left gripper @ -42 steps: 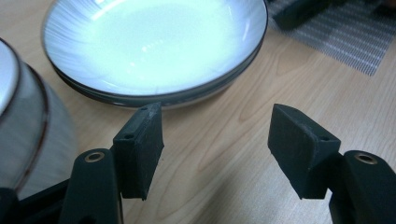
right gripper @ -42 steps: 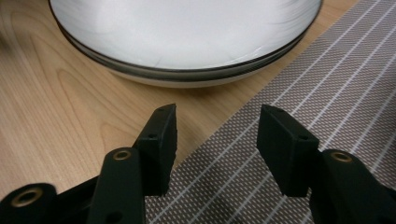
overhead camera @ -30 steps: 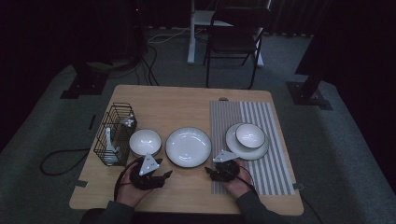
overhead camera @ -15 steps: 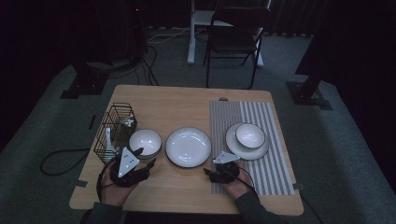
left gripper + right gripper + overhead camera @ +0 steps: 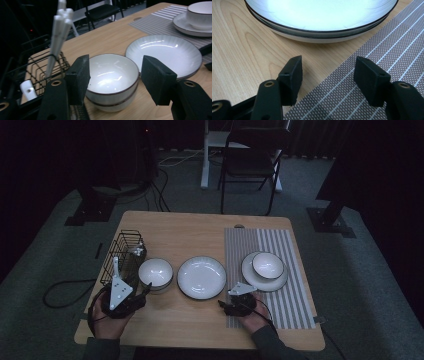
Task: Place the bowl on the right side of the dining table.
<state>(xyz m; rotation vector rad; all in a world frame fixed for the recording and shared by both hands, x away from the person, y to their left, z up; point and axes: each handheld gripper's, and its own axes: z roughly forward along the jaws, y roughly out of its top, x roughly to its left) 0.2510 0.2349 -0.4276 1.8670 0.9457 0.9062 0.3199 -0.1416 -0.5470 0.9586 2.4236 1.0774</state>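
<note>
White bowl [image 5: 112, 80], dark rim line, between black fingers [image 5: 78, 75]. White plate [image 5: 322, 15], black-edged, beyond fingers. Grey mat [image 5: 372, 55], pale stripes, under right finger. Black wire basket [image 5: 37, 72] beside left finger.

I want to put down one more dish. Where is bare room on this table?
The far wooden strip of the light wooden table, behind the wide white plate, is bare, as is the near edge between the two grippers. The left side is crowded: black wire basket beside white bowl.
</note>
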